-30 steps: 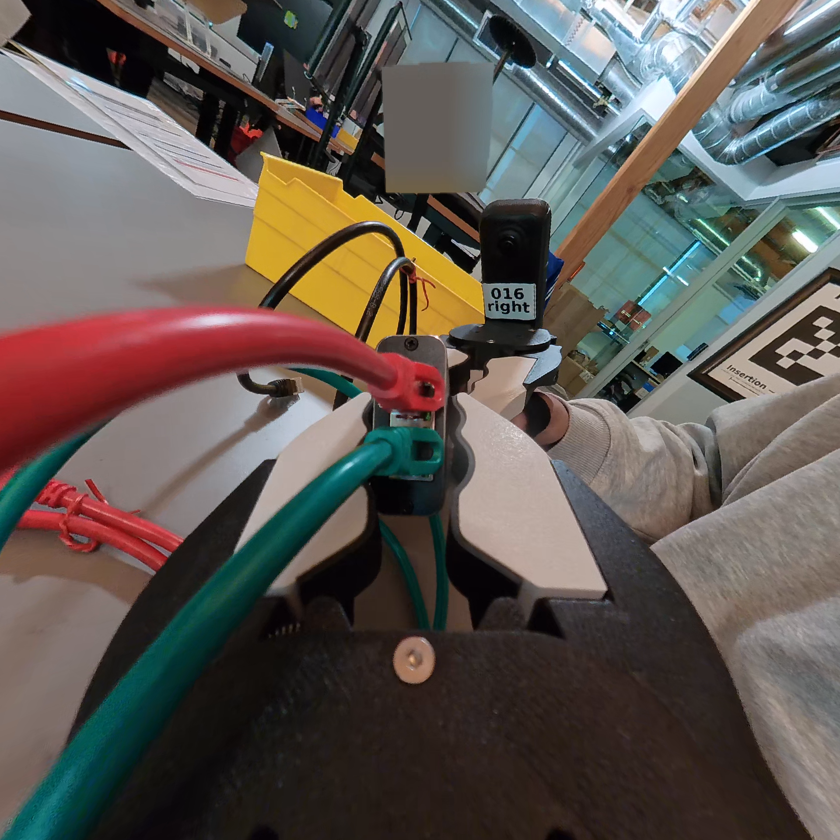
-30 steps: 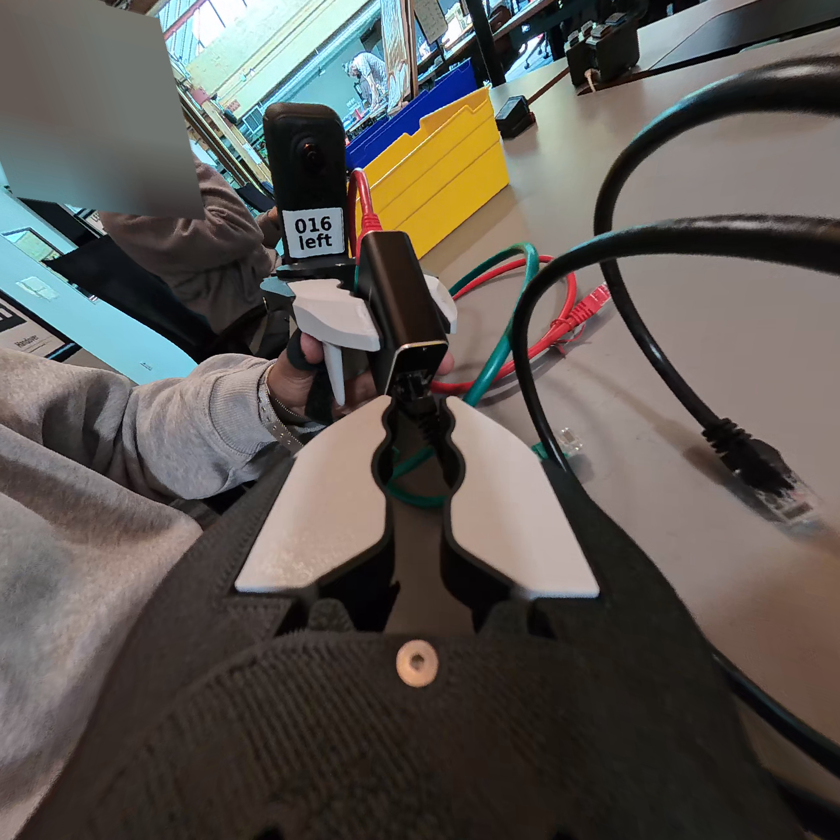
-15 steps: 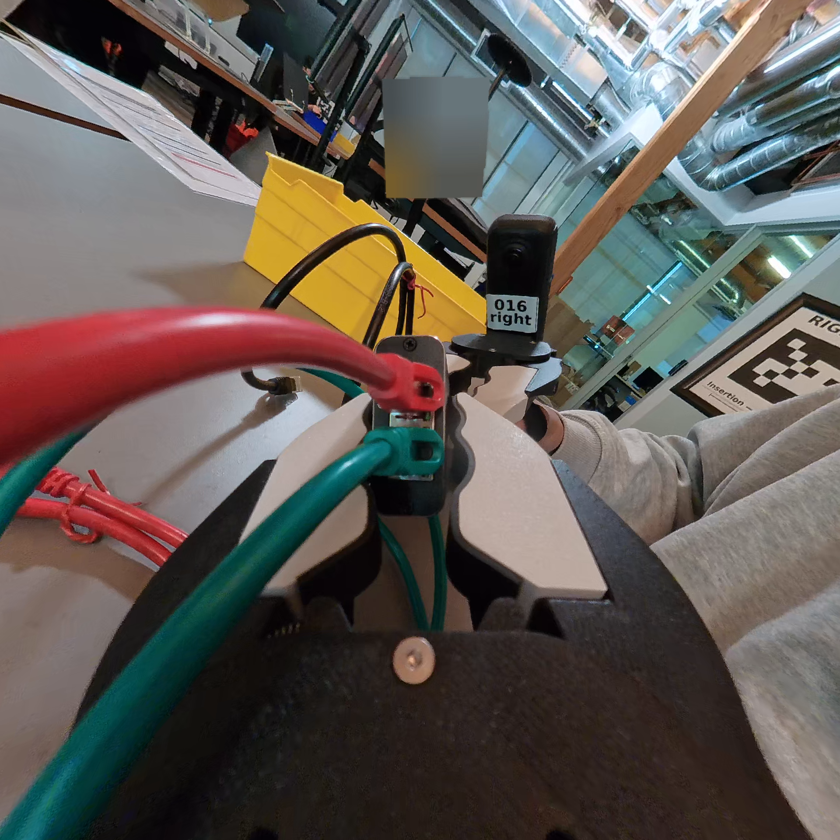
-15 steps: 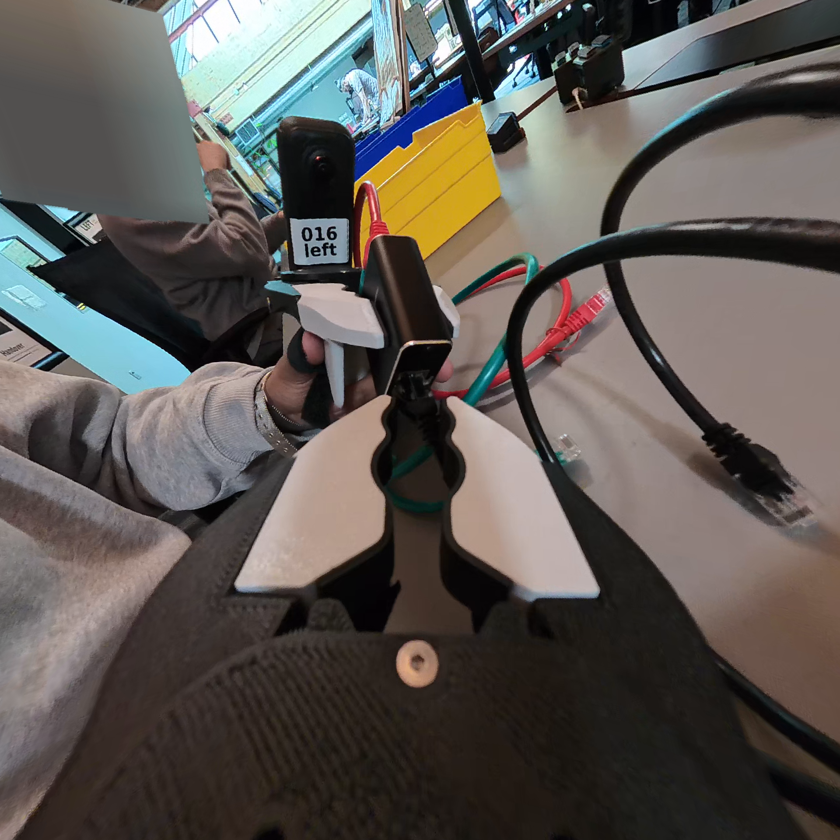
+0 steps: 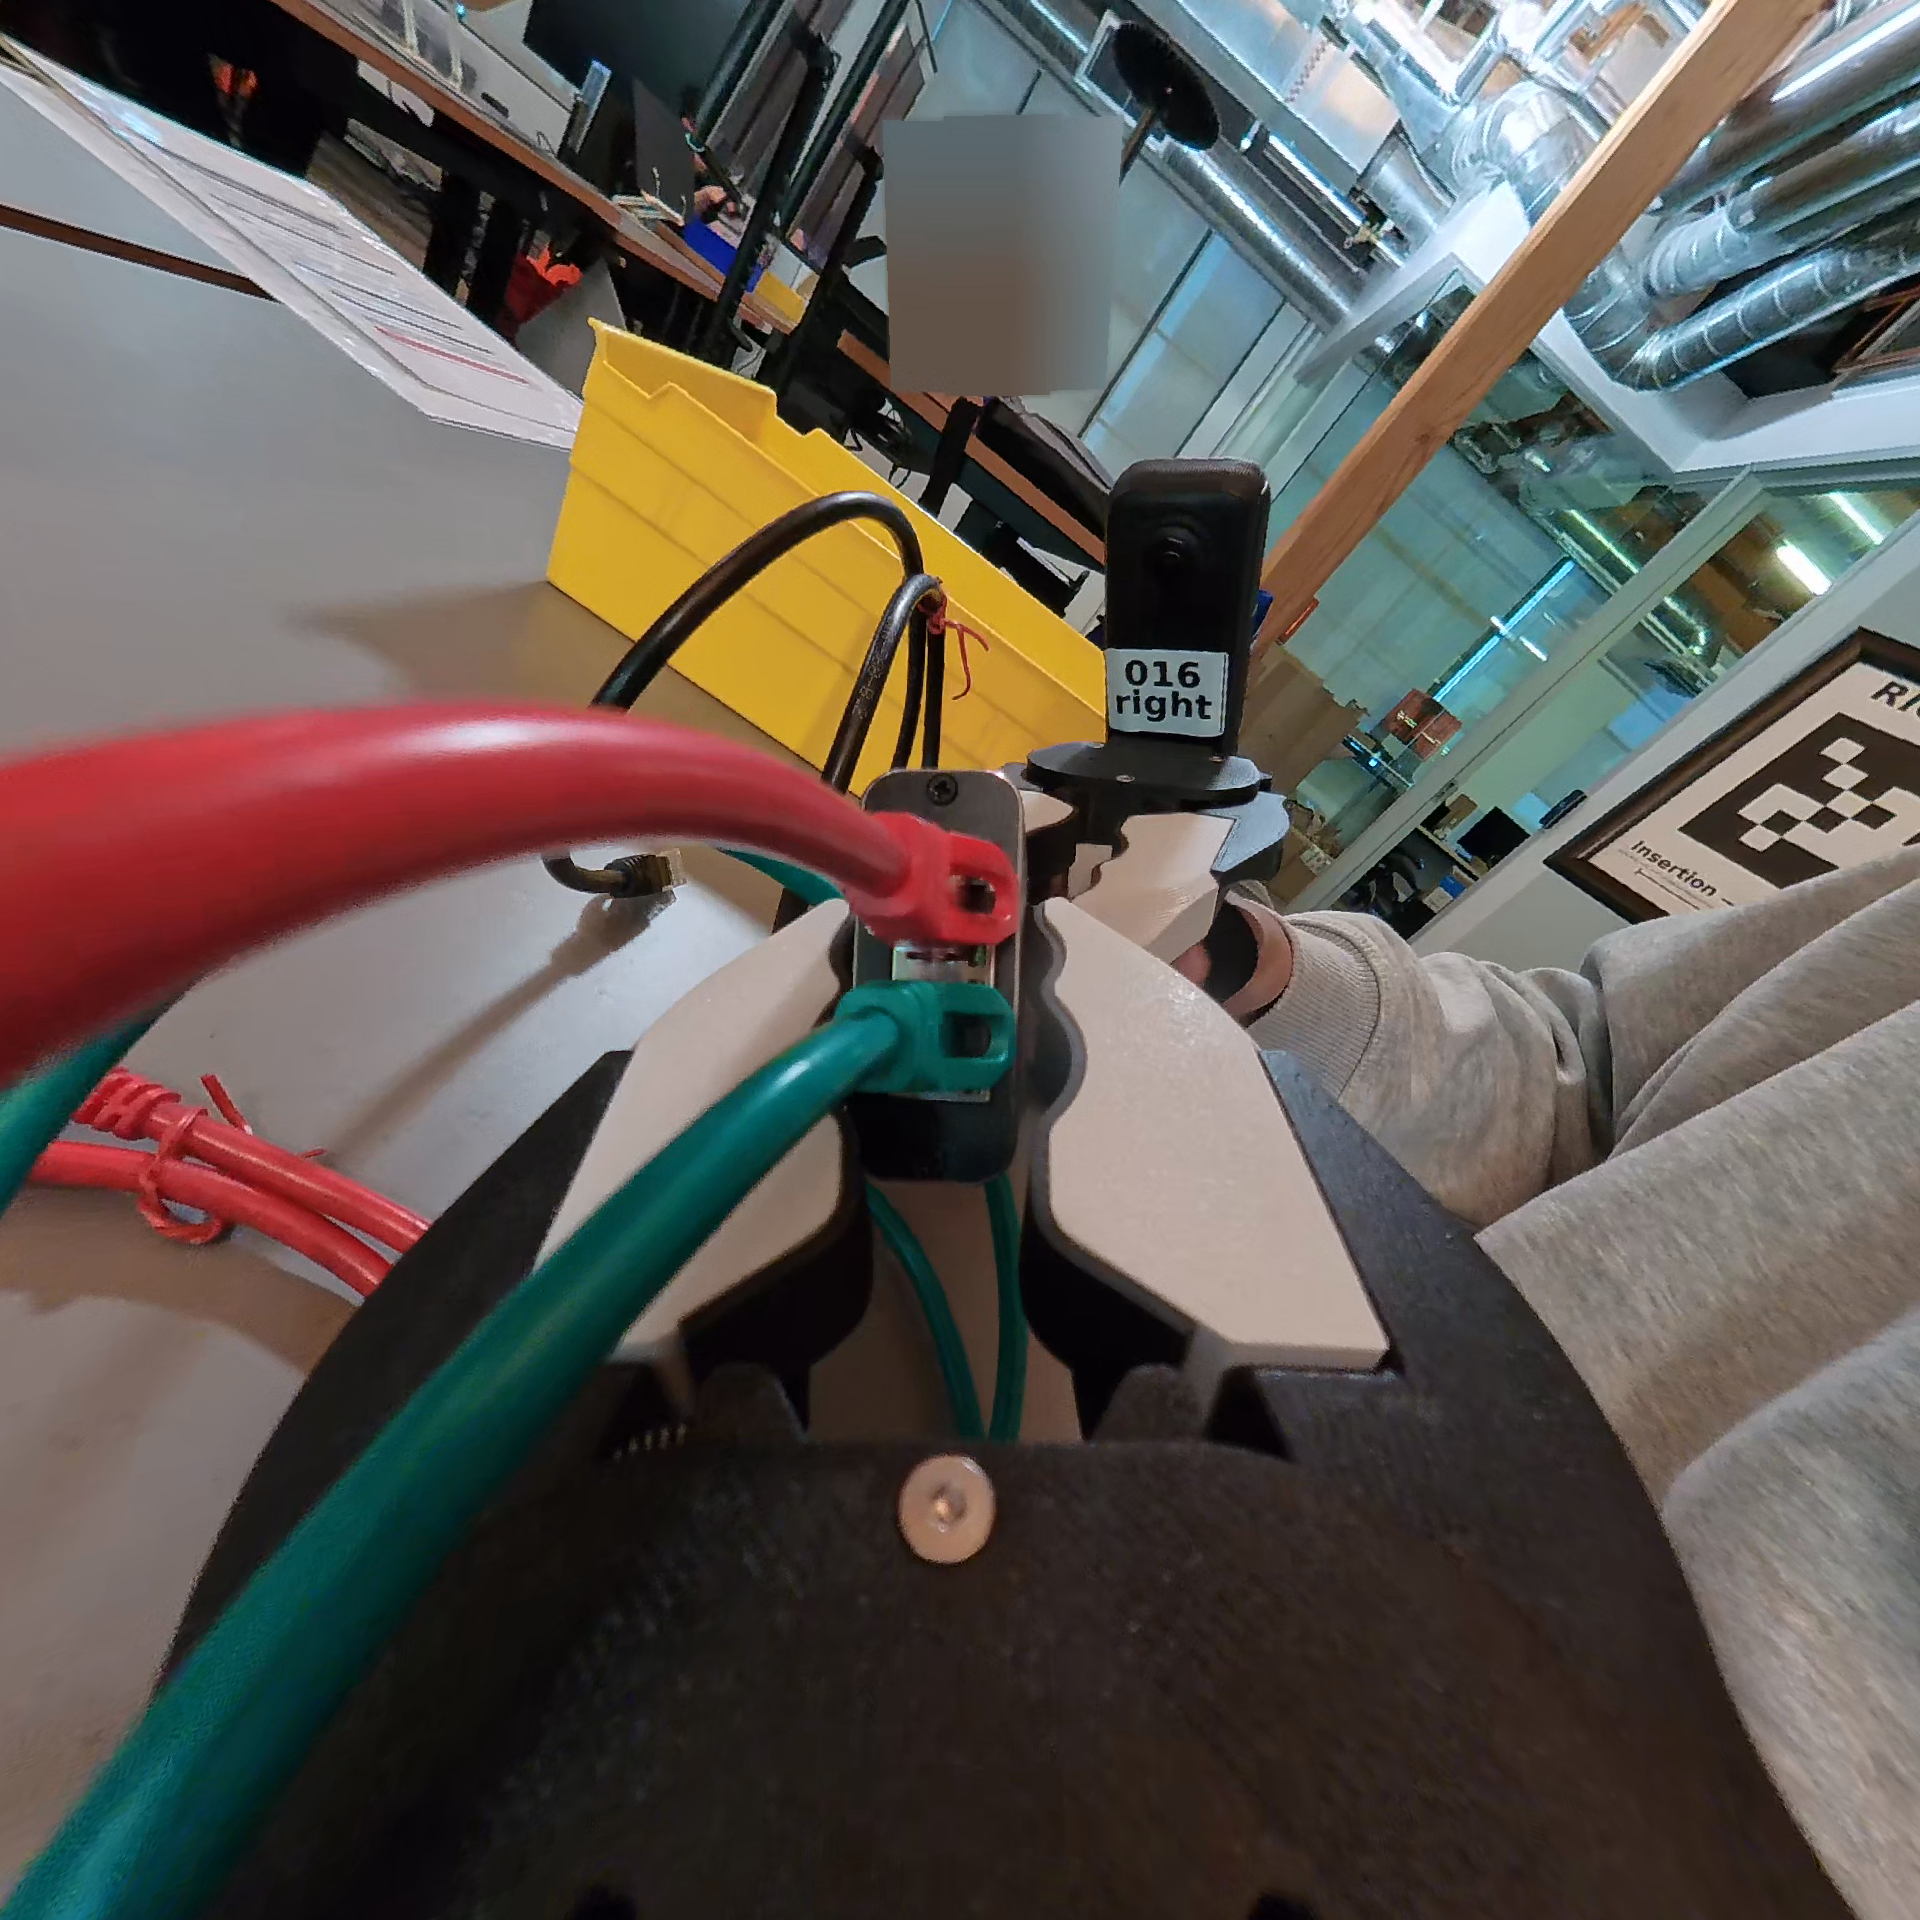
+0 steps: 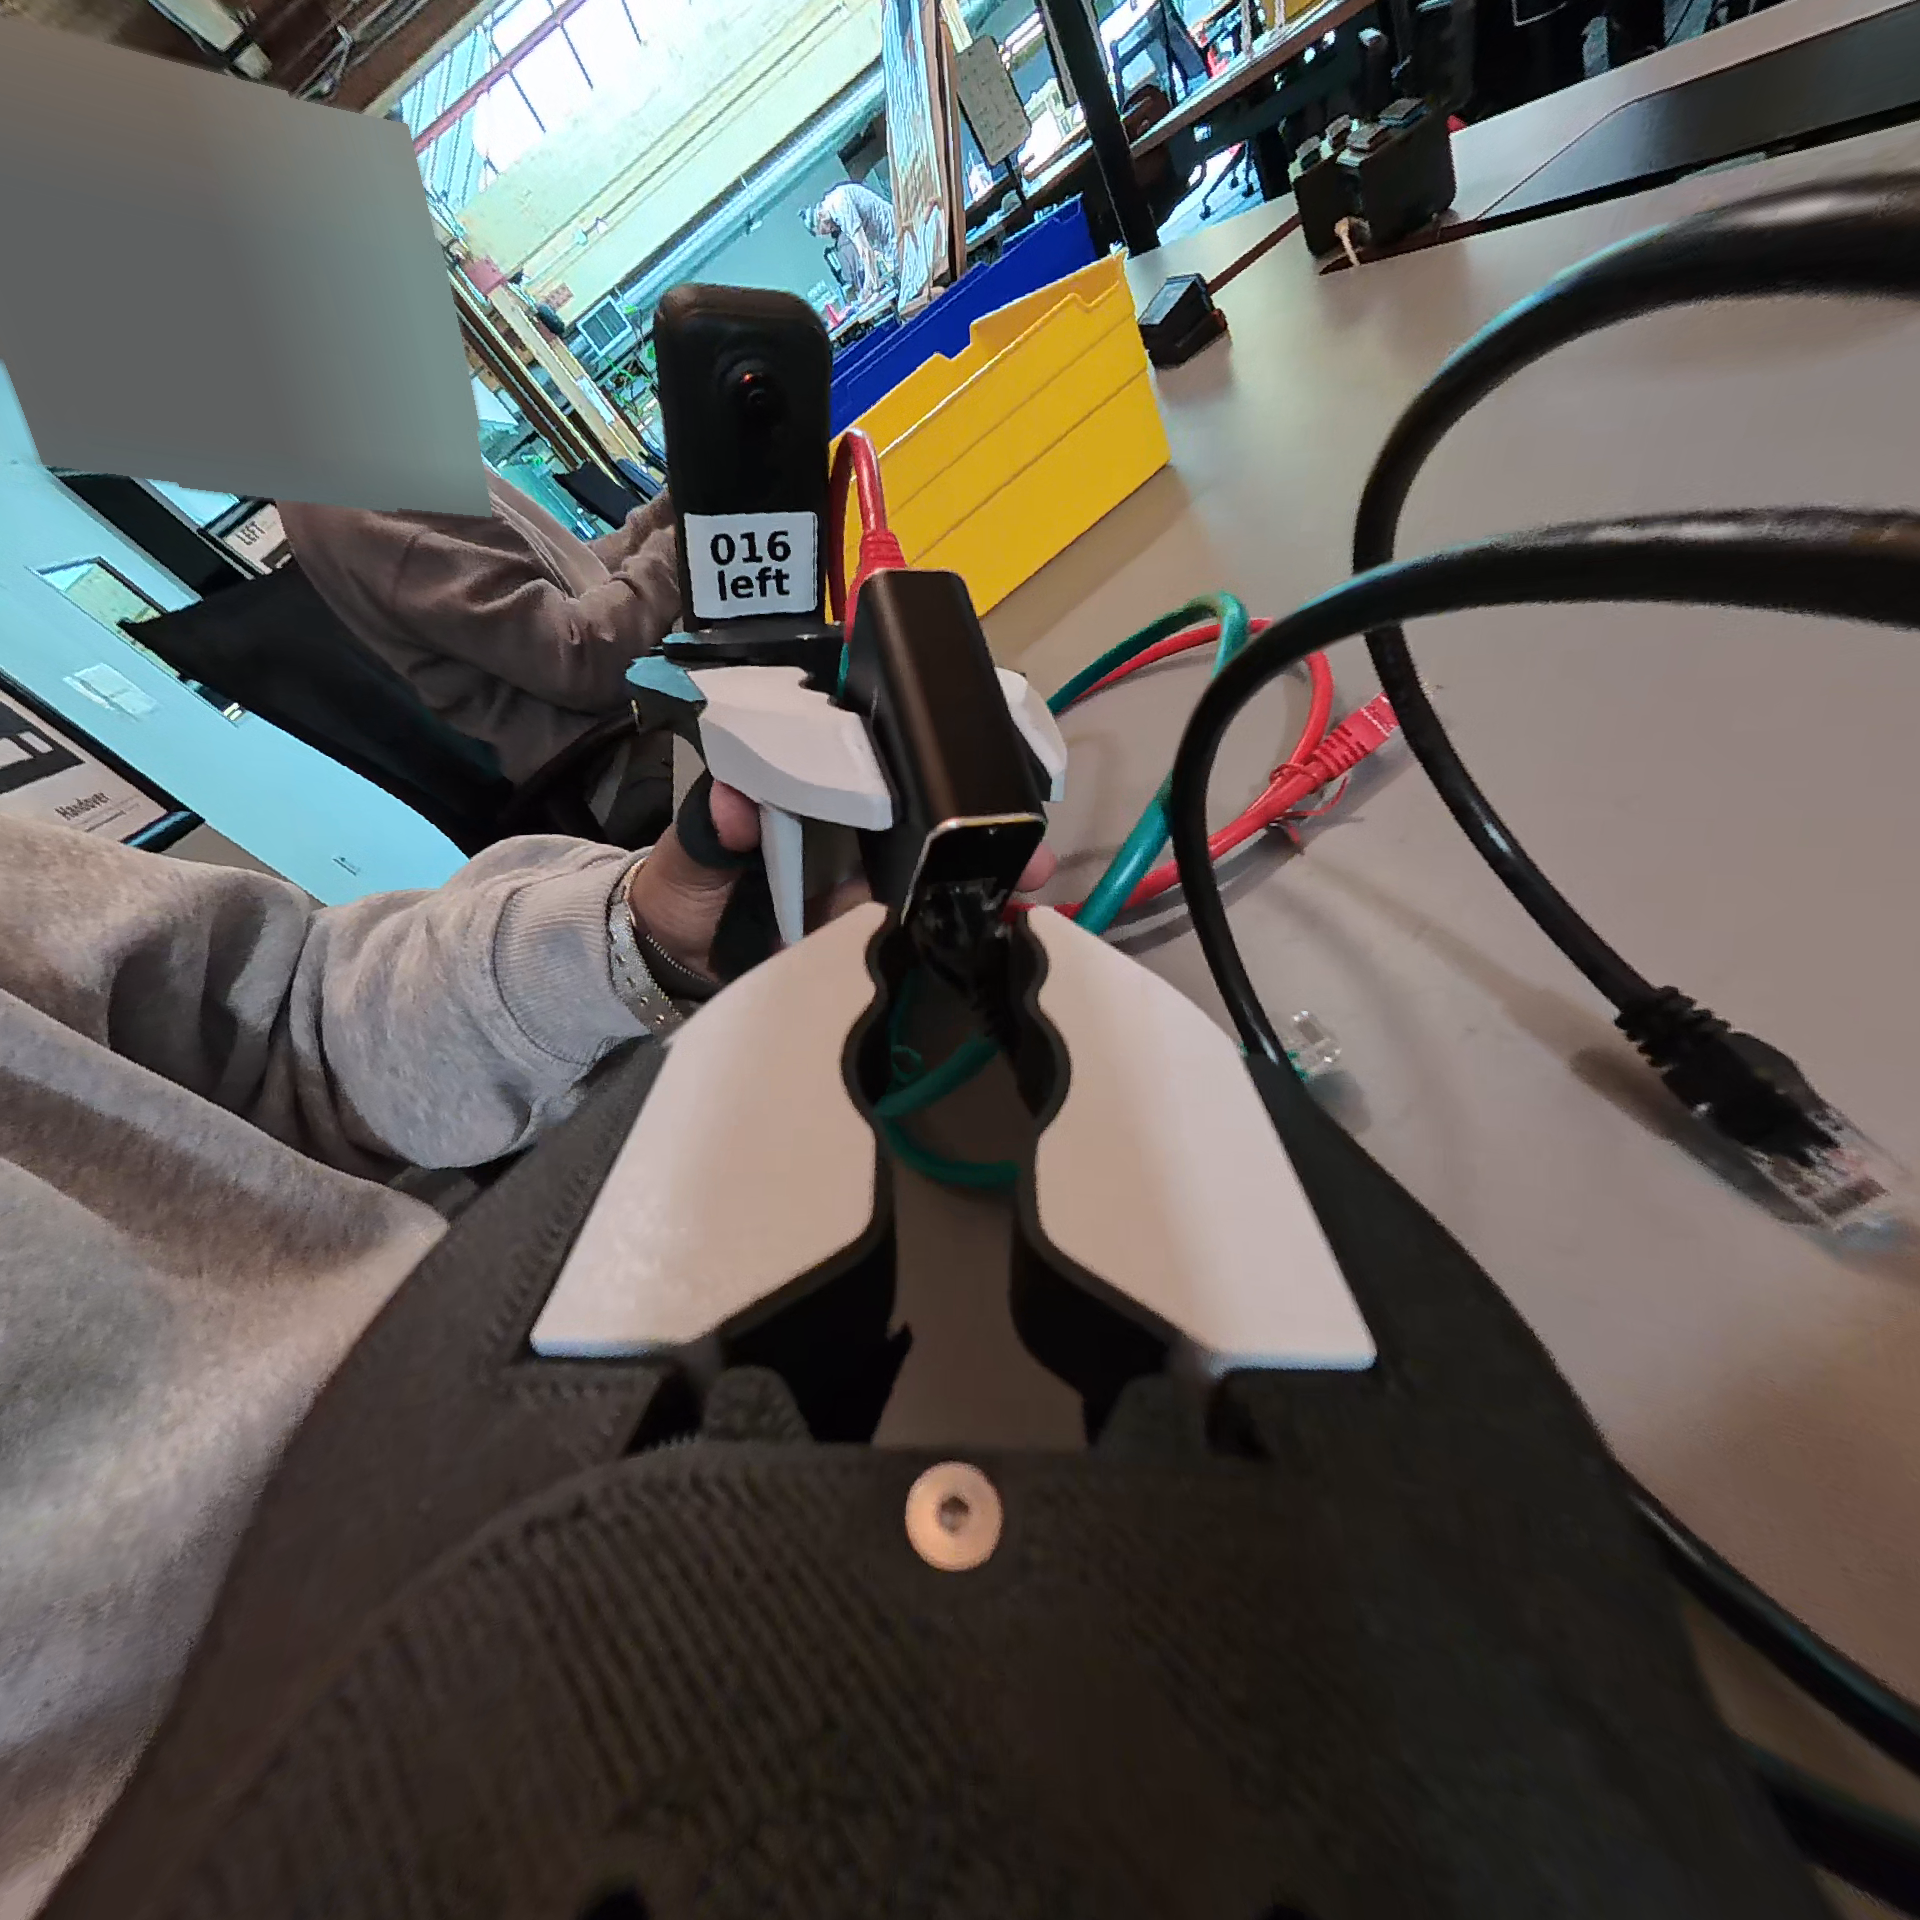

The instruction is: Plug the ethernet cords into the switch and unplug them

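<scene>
**Black plug at the switch's far end, two cords seated on the near one**

The left gripper is clamped tight on the small black box-shaped network switch, held upright between its white fingers. On the face turned toward that gripper, the thick red ethernet cord sits in the upper port and the green ethernet cord in the one below. Across from it, the right gripper is pinched narrow around the black ethernet cord's plug, right at the switch's opposite end; whether the plug is fully home I can't tell, the fingertips hide it.

The risk from here, I'd say: the black cord loops stiffly off to the right gripper's right, and its spring could twist the plug off-axis and jam it. A hard push could also slide the switch through the left grip. The loose black plug lies on the grey table, well clear.

Against a second ago, little has changed: both grips the same, the pair only drifted slightly against the background.
</scene>
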`<state>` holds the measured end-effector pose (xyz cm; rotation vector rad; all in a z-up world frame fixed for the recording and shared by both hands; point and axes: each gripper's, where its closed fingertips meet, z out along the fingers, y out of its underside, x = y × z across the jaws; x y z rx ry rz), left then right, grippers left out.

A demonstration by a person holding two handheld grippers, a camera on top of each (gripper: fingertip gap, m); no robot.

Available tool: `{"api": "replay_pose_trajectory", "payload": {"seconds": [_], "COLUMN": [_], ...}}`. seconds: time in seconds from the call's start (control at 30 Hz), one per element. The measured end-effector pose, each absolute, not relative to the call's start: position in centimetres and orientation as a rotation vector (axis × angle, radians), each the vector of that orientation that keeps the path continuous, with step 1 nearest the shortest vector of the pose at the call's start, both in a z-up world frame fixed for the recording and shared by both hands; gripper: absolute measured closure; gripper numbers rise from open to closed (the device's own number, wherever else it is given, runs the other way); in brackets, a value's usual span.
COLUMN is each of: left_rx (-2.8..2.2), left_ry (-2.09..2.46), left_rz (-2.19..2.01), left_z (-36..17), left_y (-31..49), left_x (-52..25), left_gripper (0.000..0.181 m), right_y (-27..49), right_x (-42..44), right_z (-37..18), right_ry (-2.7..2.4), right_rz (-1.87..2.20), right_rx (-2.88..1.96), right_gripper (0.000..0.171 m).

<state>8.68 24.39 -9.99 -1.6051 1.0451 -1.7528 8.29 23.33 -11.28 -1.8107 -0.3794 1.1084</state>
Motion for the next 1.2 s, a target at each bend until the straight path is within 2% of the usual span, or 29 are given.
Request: {"api": "replay_pose_trajectory", "payload": {"seconds": [1.2], "left_rx": [-1.618], "left_ry": [1.064], "left_rz": [-1.763], "left_z": [-10.19], "left_y": [24.18], "left_x": [8.77], "left_gripper": [0.154], "right_y": [23.07], "right_x": [7.82], "right_z": [-11.68], "right_ry": [-0.518], "right_rz": [0.853], "right_rx": [-1.85], "right_gripper": [0.156]}}
